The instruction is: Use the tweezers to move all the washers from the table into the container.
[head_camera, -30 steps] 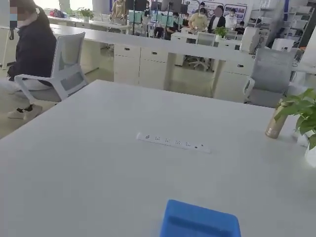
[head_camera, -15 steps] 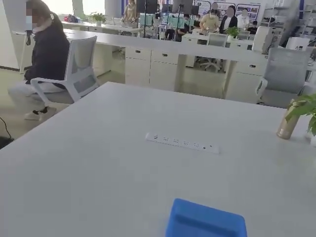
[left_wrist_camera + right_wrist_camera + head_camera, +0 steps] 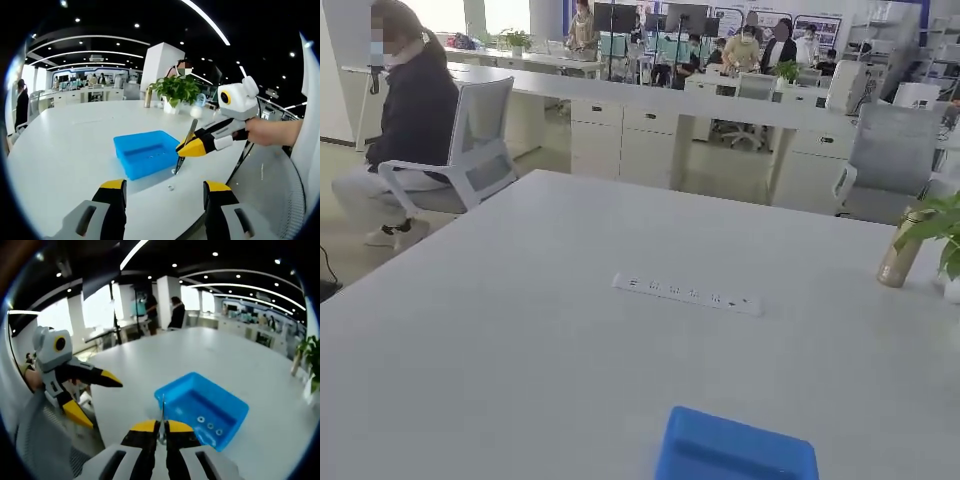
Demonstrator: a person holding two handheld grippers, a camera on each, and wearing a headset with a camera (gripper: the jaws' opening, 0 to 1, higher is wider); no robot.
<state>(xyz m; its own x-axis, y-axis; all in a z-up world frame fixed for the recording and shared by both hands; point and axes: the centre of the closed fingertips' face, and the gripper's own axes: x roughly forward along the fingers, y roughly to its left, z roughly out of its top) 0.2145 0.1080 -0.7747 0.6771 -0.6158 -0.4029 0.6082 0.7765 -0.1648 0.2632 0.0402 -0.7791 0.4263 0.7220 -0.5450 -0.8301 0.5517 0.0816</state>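
The blue container [image 3: 145, 152] stands on the white table, just beyond my left gripper [image 3: 165, 186], whose jaws are open and hold nothing. A small washer [image 3: 171, 188] lies on the table between those jaws, near the container's front corner. My right gripper [image 3: 189, 148] comes in from the right, shut on the metal tweezers [image 3: 184, 150], whose tips point down beside the container. In the right gripper view, my right gripper [image 3: 160, 426] clamps the tweezers [image 3: 162, 412], and three washers [image 3: 209, 425] lie inside the container [image 3: 220, 407]. The left gripper [image 3: 100, 402] is at the left, open.
In the head view, the container [image 3: 735, 450] sits at the near table edge. A white power strip [image 3: 687, 293] lies mid-table. A bottle [image 3: 898, 252] and a plant [image 3: 942, 225] stand at the right. A person [image 3: 405, 110] sits on a chair beyond the far left edge.
The head view has shifted a little to the left and down. The container, power strip and bottle have not moved on the table.
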